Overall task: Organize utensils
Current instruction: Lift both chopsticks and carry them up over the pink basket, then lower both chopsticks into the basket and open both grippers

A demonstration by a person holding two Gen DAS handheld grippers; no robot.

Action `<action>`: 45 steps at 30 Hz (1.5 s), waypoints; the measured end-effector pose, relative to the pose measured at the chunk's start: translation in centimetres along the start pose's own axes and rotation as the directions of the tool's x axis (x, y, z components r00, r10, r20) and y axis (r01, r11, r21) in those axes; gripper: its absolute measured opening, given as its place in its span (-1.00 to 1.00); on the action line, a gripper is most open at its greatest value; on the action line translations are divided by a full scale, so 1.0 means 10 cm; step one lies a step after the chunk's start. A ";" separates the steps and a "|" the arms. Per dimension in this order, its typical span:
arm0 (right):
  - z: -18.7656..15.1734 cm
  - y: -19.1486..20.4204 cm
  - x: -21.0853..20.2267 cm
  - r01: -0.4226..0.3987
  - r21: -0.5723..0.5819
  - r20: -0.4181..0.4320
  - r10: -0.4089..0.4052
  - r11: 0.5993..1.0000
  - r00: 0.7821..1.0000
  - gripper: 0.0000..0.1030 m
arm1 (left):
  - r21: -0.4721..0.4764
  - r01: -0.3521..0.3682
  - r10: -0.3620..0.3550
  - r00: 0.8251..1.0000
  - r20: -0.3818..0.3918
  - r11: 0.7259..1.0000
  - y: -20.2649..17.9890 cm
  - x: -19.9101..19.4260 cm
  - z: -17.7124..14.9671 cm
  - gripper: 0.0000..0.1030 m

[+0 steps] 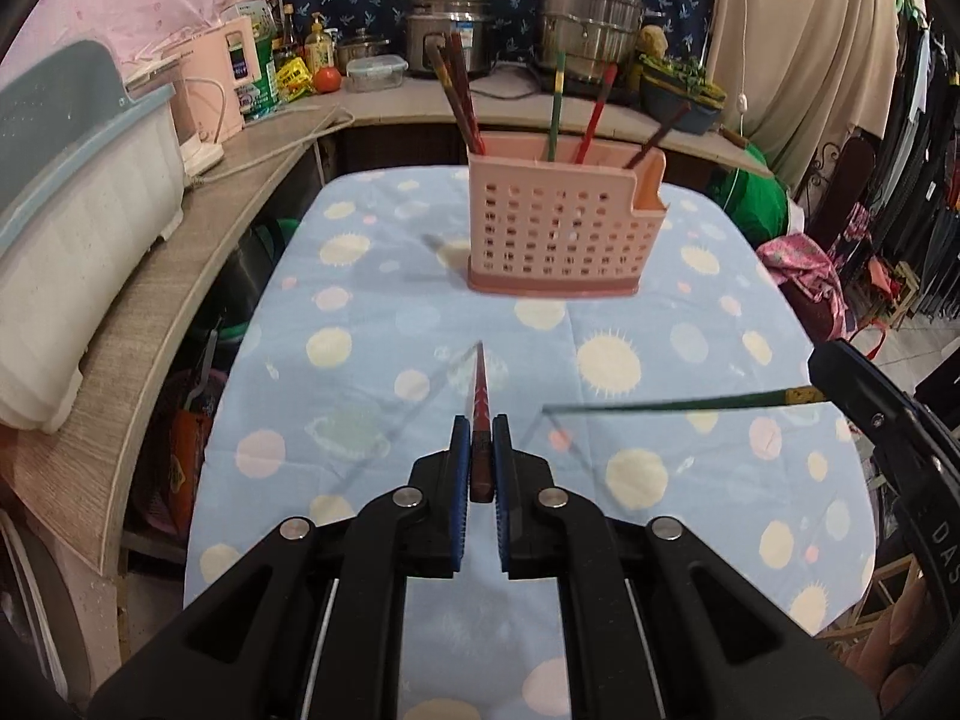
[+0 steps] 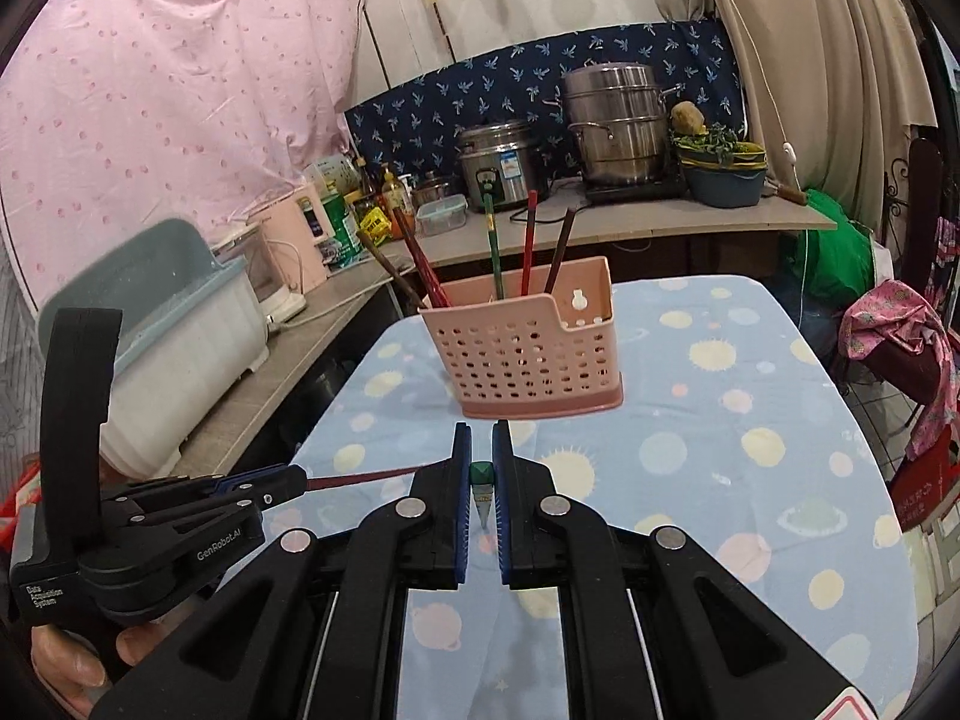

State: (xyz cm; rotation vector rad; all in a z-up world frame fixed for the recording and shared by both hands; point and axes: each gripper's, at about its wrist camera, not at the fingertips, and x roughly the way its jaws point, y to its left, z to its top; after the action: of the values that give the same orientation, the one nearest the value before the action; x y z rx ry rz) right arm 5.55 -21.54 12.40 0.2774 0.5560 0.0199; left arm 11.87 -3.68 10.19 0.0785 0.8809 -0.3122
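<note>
While you hold both off the worktop (image 1: 372, 324):
Left gripper (image 1: 477, 456): fingers clamped on red chopstick (image 1: 480, 396).
Right gripper (image 2: 481, 480): fingers clamped on green chopstick (image 2: 482, 474).
Next: carry both to pink chopstick basket (image 2: 522, 348), tips down.

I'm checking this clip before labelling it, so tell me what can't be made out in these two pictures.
- Lower ends of the chopsticks standing in the pink holder: both views, hidden by its wall.
- Rear end of the red chopstick: left wrist view, hidden by the left claw.
- Most of the green chopstick: right wrist view, hidden between the right claw pads.
- Counter bottle labels: too small.
</note>
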 end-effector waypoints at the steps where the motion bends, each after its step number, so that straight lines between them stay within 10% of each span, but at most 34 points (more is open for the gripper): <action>1: 0.04 -0.01 0.01 0.001 0.000 0.009 -0.001 1.000 1.000 -0.86 | -0.001 0.002 -0.002 1.000 0.015 1.000 0.00 -0.03 0.07 -0.87; 23: 0.95 -0.24 0.23 0.000 0.076 0.162 -0.012 0.997 0.987 -0.86 | -0.017 0.052 -0.049 0.983 0.179 0.998 0.01 -0.21 1.26 -0.87; 38: 1.92 -0.35 0.32 -0.025 0.126 0.327 -0.017 0.992 0.945 -0.86 | -0.063 0.080 -0.051 0.927 0.371 0.995 0.08 -0.61 2.21 -0.87; 45: 2.07 -0.41 0.59 0.006 0.130 0.314 -0.047 0.992 0.948 -0.86 | -0.066 0.056 -0.028 0.928 0.372 0.996 0.10 -0.35 2.37 -0.87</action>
State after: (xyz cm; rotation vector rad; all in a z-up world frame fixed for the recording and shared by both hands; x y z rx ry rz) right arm 21.14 -30.23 25.07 0.3893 0.2410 -0.0856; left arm 27.79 -6.54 27.91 -0.0690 0.5169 -0.3205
